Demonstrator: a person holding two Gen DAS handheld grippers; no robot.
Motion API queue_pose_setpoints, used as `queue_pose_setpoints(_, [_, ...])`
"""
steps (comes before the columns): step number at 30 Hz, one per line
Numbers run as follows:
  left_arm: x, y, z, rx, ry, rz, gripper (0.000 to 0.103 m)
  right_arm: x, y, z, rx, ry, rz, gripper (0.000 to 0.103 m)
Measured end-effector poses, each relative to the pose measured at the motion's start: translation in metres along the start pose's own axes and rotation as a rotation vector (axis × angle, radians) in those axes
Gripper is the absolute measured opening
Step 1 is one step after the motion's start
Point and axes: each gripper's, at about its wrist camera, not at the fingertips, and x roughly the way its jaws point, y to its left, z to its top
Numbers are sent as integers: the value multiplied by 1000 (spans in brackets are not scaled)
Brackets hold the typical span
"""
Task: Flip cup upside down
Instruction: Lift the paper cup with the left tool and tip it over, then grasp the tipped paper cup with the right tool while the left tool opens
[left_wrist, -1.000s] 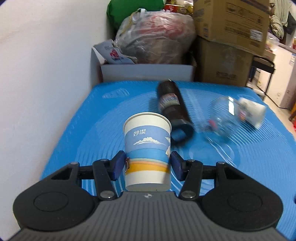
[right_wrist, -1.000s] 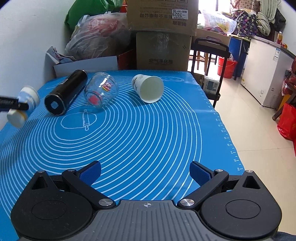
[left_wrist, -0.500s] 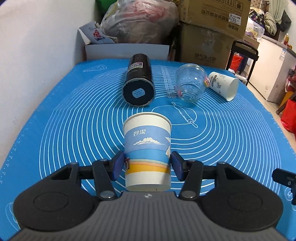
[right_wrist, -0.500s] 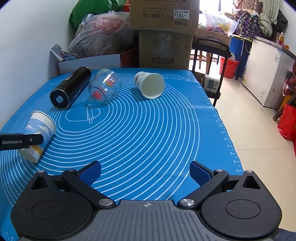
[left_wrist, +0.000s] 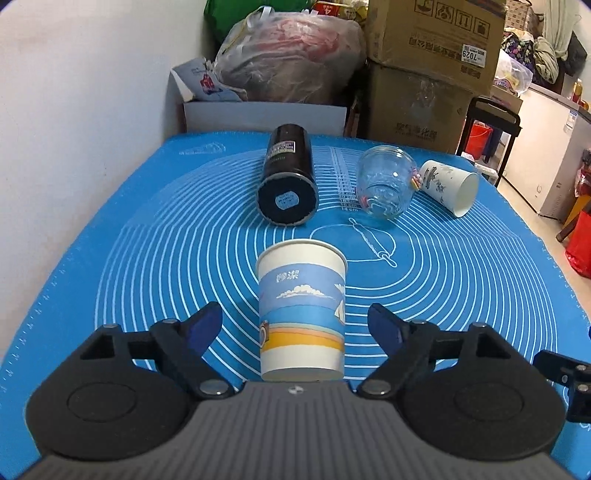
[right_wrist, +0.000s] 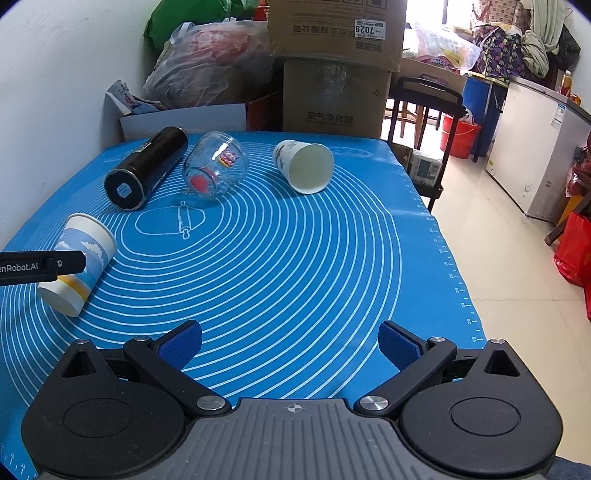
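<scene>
Between the left gripper's (left_wrist: 295, 321) spread fingers (left_wrist: 203, 325) stands the paper cup (left_wrist: 301, 310), untouched; right gripper (right_wrist: 290, 341) gapes empty.

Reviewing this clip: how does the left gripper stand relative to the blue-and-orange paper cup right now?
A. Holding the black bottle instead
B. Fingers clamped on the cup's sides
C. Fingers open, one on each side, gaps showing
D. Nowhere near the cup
C: the left gripper is spread, blue mat showing between each pad and the paper cup standing between them.

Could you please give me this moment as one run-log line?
left gripper: open, straddling printed paper cup | cup: standing on blue mat, released | right gripper: open, idle
</scene>
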Motion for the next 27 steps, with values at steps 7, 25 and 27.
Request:
queue_pose_setpoints(7, [-12,5,-1,-12,-22,10,86,-6,5,0,-12,-7,4,103])
queue_pose_setpoints(25, [-66,38,-12,-24,-92,97,86,-28,45,19,-296,-84,-72,103])
queue_pose_setpoints(27, [-70,47,-17,-35,-99,122,86,-30,60,25,-422,-108,-110,103])
